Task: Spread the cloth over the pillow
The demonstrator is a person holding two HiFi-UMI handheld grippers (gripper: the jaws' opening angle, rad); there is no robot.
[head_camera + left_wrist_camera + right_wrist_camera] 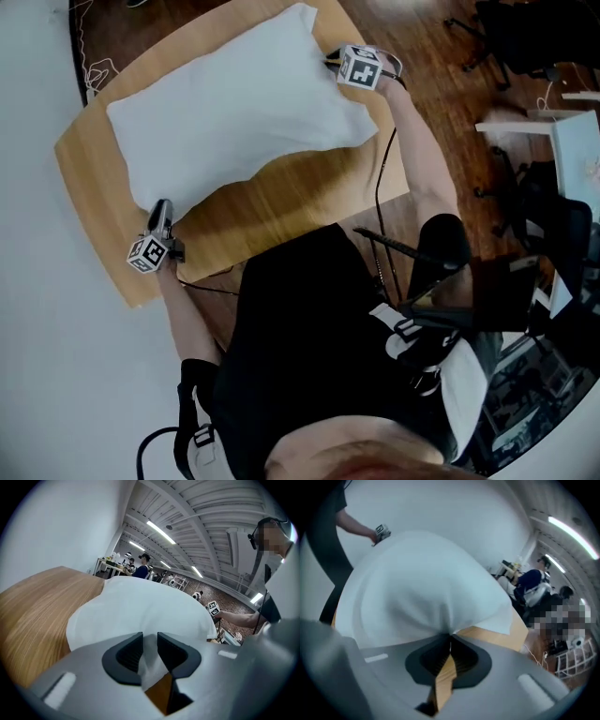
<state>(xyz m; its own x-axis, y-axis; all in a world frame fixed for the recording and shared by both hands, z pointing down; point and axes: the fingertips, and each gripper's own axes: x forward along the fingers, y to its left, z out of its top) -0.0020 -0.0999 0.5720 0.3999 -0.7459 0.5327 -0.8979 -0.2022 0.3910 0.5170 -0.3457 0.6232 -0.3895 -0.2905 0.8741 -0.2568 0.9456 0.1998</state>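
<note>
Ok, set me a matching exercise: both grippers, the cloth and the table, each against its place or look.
1. left gripper
2. right gripper
3. cloth
4. table

a. light brown wood
b. white, puffed up in the middle
c. pinches a cloth corner at the head view's upper right
d. pinches a cloth corner at the head view's lower left

Pairs: 1-d, 2-c, 3-b, 4-a

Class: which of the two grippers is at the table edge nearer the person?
The left gripper, gripping the cloth at the table's near edge; the right gripper reaches to the far side.
</note>
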